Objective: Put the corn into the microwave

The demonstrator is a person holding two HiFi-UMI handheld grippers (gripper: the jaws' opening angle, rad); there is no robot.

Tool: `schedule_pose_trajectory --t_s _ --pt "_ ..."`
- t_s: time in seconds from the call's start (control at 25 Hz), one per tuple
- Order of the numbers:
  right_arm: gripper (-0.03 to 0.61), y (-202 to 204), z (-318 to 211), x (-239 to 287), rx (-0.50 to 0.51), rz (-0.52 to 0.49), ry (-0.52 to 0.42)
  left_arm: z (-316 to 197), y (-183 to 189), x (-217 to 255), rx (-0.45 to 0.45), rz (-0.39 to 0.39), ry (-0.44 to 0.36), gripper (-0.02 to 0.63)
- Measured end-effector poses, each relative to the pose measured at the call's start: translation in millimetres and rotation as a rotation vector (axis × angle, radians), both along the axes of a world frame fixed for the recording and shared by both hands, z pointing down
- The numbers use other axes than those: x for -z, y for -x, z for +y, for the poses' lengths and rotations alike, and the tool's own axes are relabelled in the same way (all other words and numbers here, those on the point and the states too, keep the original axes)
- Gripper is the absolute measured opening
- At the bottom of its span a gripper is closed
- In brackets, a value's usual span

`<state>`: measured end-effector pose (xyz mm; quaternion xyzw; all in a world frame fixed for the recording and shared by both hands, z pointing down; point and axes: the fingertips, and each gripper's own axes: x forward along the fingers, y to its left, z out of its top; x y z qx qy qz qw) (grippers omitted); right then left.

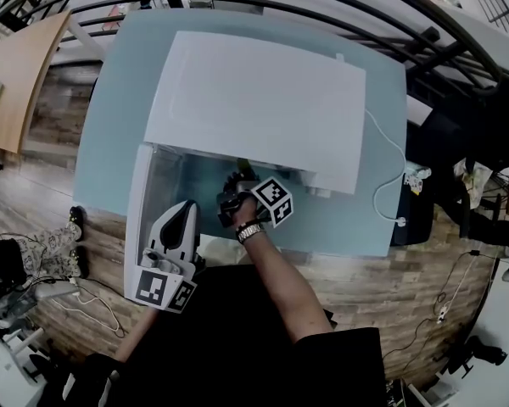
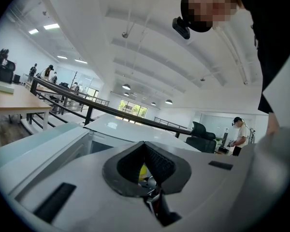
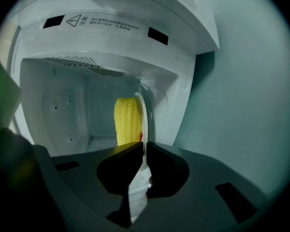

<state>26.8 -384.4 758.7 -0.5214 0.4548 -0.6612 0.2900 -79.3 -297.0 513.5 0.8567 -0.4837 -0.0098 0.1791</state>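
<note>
The yellow corn [image 3: 127, 121] lies on a white plate [image 3: 146, 111] inside the open white microwave [image 1: 263, 108]; the right gripper view is rolled, so the plate shows edge-on. My right gripper [image 3: 144, 148] is at the oven's mouth, its jaws pressed together on the plate's rim. From the head view this right gripper [image 1: 237, 195] reaches under the microwave's front edge, and the corn is hidden there. Beside the open door [image 1: 141, 214] my left gripper [image 1: 176, 231] is shut and holds nothing that I can make out. A small yellow speck shows behind the left gripper [image 2: 145, 148] jaws.
The microwave stands on a pale blue table [image 1: 110, 108]. Its cable [image 1: 388, 172] runs off to the right edge. A black railing [image 1: 322, 11] curves behind the table, and a wooden desk [image 1: 21, 75] stands at the far left. A person [image 2: 240, 134] stands in the background.
</note>
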Motion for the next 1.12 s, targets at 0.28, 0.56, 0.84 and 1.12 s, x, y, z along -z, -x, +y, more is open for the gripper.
schedule_pose_trajectory --t_s 0.28,0.56,0.84,1.12 --pt "0.025 0 16 2 0.006 -0.002 0.01 7 2 3 0.003 0.0 -0.009 0.003" --pt "0.023 -6 43 3 0.0 0.017 0.008 21 -4 7 -0.025 0.001 -0.023 0.003" --pt "0.009 -4 70 30 0.091 0.128 -0.079 43 -8 12 -0.048 -0.002 -0.038 0.003" --pt "0.009 -9 96 58 0.12 0.166 -0.164 68 -12 15 -0.055 -0.004 -0.062 0.003"
